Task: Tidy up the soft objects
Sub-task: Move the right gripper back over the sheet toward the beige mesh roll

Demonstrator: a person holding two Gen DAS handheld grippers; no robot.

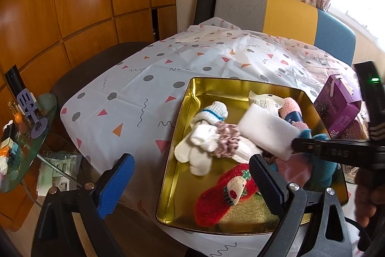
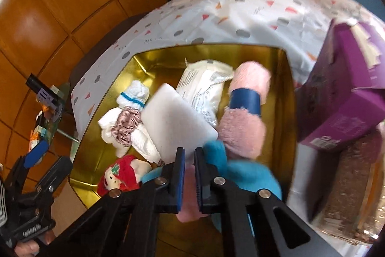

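A white sponge [image 2: 176, 123] is being held at its near edge by the right gripper [image 2: 190, 175], its fingers clamped on it, above the gold tin [image 1: 173, 153] on the worktop [image 1: 134, 88]. The left gripper [image 1: 190, 182] is being held with fingers wide apart over the tin's near edge. White gloves [image 1: 199, 148], a red sock [image 1: 223, 192] and a pink towel roll [image 2: 245, 112] are lying inside.

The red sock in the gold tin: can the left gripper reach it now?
Probably yes. The left gripper is open just above the red sock, which lies uncovered near the gold tin front; the right gripper holds the white sponge farther back.
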